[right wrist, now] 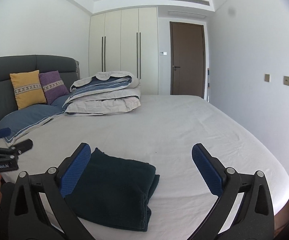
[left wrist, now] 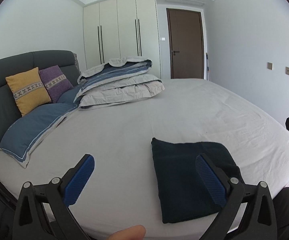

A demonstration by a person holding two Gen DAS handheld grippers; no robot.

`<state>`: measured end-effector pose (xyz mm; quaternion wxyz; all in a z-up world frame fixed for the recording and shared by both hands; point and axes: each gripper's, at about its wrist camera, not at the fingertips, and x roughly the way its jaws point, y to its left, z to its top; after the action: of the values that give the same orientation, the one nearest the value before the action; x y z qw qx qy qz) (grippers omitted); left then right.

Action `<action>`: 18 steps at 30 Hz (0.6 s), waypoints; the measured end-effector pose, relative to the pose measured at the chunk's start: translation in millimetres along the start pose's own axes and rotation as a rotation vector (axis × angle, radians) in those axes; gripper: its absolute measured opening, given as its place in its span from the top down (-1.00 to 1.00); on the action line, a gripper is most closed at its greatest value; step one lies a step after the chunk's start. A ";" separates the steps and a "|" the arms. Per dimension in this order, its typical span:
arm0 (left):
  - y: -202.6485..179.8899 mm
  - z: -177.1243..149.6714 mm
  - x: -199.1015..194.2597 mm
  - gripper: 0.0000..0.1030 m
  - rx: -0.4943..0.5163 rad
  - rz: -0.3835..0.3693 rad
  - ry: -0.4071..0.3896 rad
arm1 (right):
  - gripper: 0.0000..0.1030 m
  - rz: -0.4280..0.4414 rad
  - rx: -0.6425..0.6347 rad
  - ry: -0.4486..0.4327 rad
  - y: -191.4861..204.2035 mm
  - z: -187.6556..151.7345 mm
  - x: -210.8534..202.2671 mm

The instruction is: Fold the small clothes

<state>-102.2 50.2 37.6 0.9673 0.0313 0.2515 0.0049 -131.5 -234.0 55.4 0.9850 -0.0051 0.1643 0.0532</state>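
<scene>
Both claws hang spread and empty above a folded dark garment [left wrist: 186, 182] near the bed's [left wrist: 164, 120] front edge: the left gripper [left wrist: 144, 180] with the cloth to its right, the right gripper [right wrist: 141, 172] with it to its left. Its long axis apparently runs toward the folded quilt [left wrist: 120, 84] beyond.

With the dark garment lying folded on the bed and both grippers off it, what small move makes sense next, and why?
Probably draw both grippers back. The dark garment already lies as a neat folded rectangle on the bed sheet, and the left gripper and right gripper are open and empty above it.
</scene>
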 end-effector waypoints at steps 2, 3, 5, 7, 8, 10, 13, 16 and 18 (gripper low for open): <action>1.5 -6.6 7.3 -1.00 -0.026 -0.001 0.044 | -1.00 0.004 0.011 0.072 2.8 -2.9 3.3; 3.0 -9.0 11.2 -1.00 -0.043 -0.006 0.072 | -1.00 -0.010 0.009 0.111 5.0 -6.2 6.8; 2.7 -13.0 19.0 -1.00 -0.048 -0.016 0.118 | -1.00 -0.053 0.000 0.216 7.1 -16.0 22.1; 1.0 -17.3 24.4 -1.00 -0.037 -0.011 0.139 | -1.00 -0.063 0.008 0.319 5.9 -27.7 38.7; 0.9 -19.6 27.8 -1.00 -0.039 -0.007 0.153 | -1.00 -0.071 0.020 0.351 4.0 -33.4 45.5; 0.9 -24.8 34.6 -1.00 -0.048 -0.017 0.186 | -1.00 -0.111 0.039 0.381 -0.4 -40.8 55.0; 1.5 -33.0 45.1 -1.00 -0.063 -0.031 0.230 | -1.00 -0.148 0.058 0.402 -6.3 -47.9 60.5; 0.2 -39.6 51.4 -1.00 -0.062 -0.029 0.251 | -1.00 -0.156 0.067 0.420 -11.0 -52.5 69.4; -0.9 -42.9 54.6 -1.00 -0.061 -0.034 0.262 | -1.00 -0.162 0.070 0.429 -12.7 -54.5 74.5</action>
<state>-75.3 53.2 -26.4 0.9266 -0.0032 0.3760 0.0004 -77.7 -240.4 -20.5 0.9280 0.0046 0.3709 -0.0341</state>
